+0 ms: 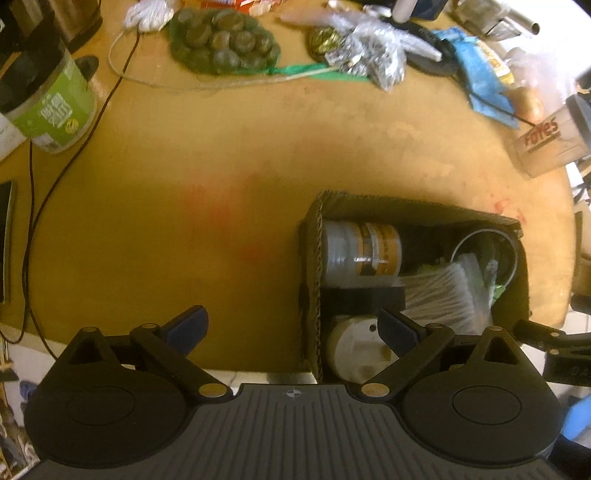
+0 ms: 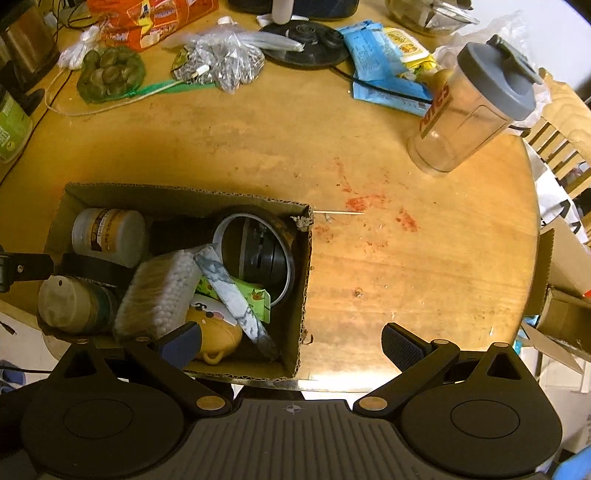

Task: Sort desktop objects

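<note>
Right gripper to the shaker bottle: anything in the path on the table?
Nothing visible. The right gripper is open over bare table, with only red smears between it and the shaker bottle. The cardboard box sits off to the side.

It was a home dining spot: a round wooden bench (image 2: 406, 277) cluttered with snack packets (image 2: 147, 18), a shaker bottle (image 2: 476, 107), a chair (image 2: 557, 140) beside it.

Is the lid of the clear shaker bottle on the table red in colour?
No, the shaker bottle standing on the table has a grey lid; only the lettering on its clear side is red.
</note>
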`<state>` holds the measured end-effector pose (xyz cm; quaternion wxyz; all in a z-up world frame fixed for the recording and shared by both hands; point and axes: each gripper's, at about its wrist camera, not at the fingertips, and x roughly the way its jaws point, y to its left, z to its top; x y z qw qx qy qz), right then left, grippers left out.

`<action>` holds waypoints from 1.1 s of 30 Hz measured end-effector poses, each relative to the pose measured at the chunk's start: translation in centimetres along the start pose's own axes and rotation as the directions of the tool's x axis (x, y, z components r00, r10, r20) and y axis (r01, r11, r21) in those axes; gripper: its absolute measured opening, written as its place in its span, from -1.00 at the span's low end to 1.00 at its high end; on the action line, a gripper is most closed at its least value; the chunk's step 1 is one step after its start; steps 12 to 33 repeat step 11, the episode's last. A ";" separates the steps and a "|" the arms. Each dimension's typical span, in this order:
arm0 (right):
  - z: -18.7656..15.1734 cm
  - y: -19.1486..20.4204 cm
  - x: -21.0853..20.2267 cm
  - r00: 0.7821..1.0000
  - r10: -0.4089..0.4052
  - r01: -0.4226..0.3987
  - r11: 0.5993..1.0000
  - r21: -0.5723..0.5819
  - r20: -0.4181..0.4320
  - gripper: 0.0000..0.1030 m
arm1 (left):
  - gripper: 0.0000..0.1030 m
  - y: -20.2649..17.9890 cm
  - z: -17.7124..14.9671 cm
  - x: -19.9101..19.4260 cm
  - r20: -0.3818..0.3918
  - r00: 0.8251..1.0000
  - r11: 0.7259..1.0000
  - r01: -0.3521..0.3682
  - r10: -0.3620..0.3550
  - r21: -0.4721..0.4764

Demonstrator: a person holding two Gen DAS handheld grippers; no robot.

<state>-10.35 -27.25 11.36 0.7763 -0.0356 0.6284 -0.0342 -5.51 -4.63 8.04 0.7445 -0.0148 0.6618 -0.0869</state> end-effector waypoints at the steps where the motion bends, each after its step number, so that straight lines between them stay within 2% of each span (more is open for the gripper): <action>1: 0.0 -0.1 0.1 1.000 0.002 -0.002 1.000 -0.003 -0.003 1.00 | 0.95 0.0 0.0 0.2 -0.013 1.000 1.000 0.000 0.000 -0.006; 5: 0.4 -0.7 0.6 1.000 0.007 -0.007 1.000 0.007 -0.018 1.00 | 0.95 0.0 -0.2 0.6 -0.056 0.998 0.999 0.000 -0.002 -0.036; 11: 1.0 -1.6 1.2 0.999 0.013 -0.012 1.000 0.021 -0.035 1.00 | 0.95 0.2 -0.1 0.3 -0.069 0.998 0.997 -0.008 0.003 -0.076; 33: 1.0 -1.6 1.2 0.999 0.013 -0.012 1.000 0.021 -0.035 1.00 | 0.95 0.2 -0.1 0.3 -0.069 0.998 0.997 -0.008 0.003 -0.076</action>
